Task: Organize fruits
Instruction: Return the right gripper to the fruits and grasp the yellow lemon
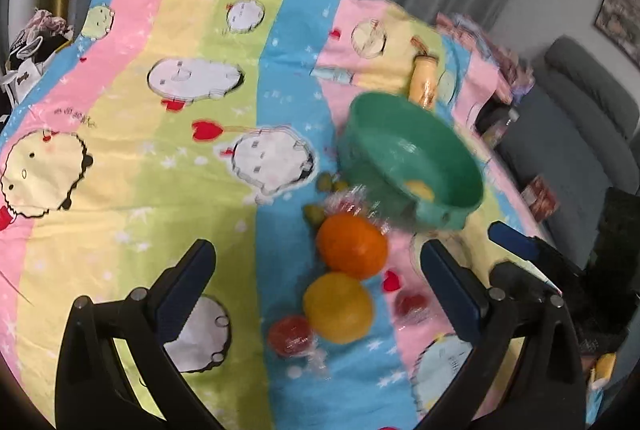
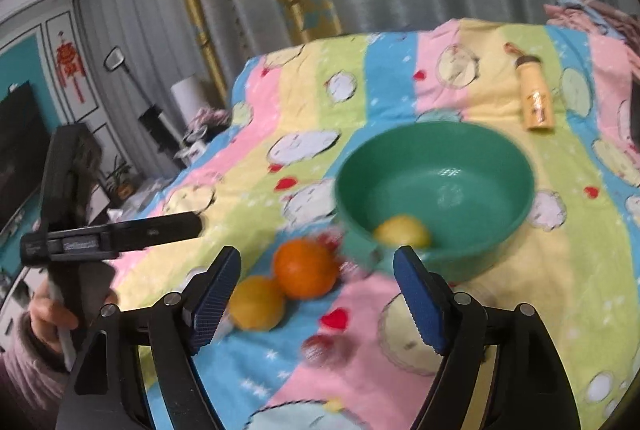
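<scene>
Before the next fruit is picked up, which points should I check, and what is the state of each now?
1. Left gripper open and empty: ok.
2. Right gripper open and empty: ok.
3. Green bowl upright with room inside; one yellow fruit lies in it: ok.
4. Orange and yellow fruit on the cloth not covered: ok, but they touch each other.
5. Wrapped red items near the fruits, fruit or not: cannot tell.
6. Picture sharp enough to aim: not ok, blurred.

A green bowl (image 2: 436, 190) holds one lemon (image 2: 403, 231). Just beside the bowl lie an orange (image 2: 306, 268) and a yellow fruit (image 2: 256, 302), touching.
</scene>
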Demonstrator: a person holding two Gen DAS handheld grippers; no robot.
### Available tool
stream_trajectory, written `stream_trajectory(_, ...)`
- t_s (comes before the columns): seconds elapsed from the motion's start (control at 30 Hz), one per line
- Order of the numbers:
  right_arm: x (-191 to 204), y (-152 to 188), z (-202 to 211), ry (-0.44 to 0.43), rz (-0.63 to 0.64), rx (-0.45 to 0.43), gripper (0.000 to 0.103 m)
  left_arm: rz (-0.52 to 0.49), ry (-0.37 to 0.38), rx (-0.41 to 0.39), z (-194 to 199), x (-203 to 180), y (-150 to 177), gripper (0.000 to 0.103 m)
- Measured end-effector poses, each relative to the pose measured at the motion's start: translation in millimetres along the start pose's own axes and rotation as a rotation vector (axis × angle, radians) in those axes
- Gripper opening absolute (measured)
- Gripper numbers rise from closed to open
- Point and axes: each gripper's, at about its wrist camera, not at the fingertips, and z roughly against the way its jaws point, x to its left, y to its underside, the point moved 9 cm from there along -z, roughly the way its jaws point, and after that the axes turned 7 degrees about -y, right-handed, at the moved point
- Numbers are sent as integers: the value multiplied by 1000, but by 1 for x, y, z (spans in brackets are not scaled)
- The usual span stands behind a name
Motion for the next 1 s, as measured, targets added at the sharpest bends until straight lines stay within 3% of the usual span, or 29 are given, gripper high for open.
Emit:
stream_trajectory(0.13, 24, 18, -29, -55, 43, 74, 79, 50, 66, 64, -9, 8, 9, 103)
stream_trajectory(0.27, 41, 34, -50, -112, 89, 123, 79, 27, 57, 73, -10, 11, 13, 103)
stream_trajectory(0.57, 42, 55, -72, -105, 102, 204, 79, -33, 92, 124, -27, -5, 31, 102)
stream_trajectory(0.73, 36, 59, -77, -96, 75, 223, 71, -91, 102, 132, -32, -18, 37, 101)
stream_trajectory(0.87, 33, 59, -83, -117, 47, 234, 62, -135, 89, 152, -41, -27, 41, 93)
stream_trajectory(1.0, 33, 59, -88, -122, 41, 239, 59, -181, 74, 182, -51, -35, 49, 85)
